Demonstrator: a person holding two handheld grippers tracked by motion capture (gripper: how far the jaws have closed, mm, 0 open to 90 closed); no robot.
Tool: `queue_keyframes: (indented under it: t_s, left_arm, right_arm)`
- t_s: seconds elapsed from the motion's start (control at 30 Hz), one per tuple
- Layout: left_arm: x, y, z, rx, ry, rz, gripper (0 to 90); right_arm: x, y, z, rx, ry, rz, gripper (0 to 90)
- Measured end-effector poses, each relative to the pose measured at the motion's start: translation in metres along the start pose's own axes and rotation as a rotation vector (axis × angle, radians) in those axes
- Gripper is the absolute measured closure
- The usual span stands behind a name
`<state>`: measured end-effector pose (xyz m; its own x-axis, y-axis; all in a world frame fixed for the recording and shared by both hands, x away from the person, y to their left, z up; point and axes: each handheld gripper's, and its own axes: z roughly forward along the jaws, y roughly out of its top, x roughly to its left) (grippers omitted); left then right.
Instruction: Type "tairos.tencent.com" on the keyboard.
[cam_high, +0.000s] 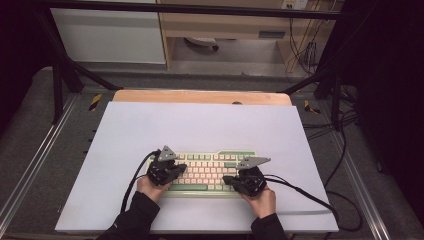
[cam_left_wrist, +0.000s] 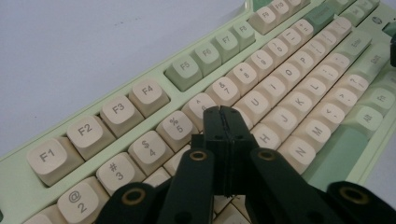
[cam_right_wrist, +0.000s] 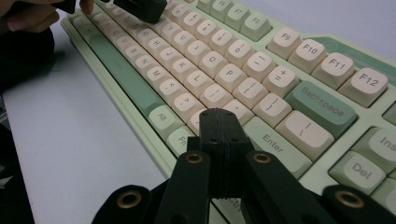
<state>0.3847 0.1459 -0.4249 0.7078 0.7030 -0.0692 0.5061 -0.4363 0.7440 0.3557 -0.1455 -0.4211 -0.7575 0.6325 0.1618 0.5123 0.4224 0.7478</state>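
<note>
Both closed hand-held grippers, left hand-held gripper (cam_left_wrist: 223, 114) and right hand-held gripper (cam_right_wrist: 219, 116), over the keyboard (cam_high: 210, 172)

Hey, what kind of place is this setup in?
Probably a lab or workshop recording station, not a home desk: a black metal frame surrounds the white-topped table, loose black cables trail over the floor, and a pale green keyboard with cream keys sits there as a test object.

High view soft and low-res w/ even overhead light on the pale lavender bench sheet (cam_high: 200, 125), dark surrounds; tool views sharp on mid keys of the cream-and-green plastic keyboard (cam_left_wrist: 280, 84), far keys blurred, faint shadows, no glare.
</note>
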Motion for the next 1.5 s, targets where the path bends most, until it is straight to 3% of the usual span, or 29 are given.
queue_keyframes:
  t_s: [0.53,1.03,1.5]
  left_arm:
    - [-0.001,-0.002,0.001,0.002,-0.006,0.007,89.6]
    - [0.000,-0.006,-0.017,-0.023,-0.025,0.012,89.6]
    - [0.009,-0.025,-0.042,-0.039,-0.017,-0.004,89.6]
  right_arm:
    - [0.000,0.000,-0.002,-0.003,0.000,-0.003,90.0]
    - [0.000,0.000,-0.004,-0.011,0.002,0.002,90.0]
    - [0.001,0.001,-0.006,-0.018,0.004,0.003,90.0]
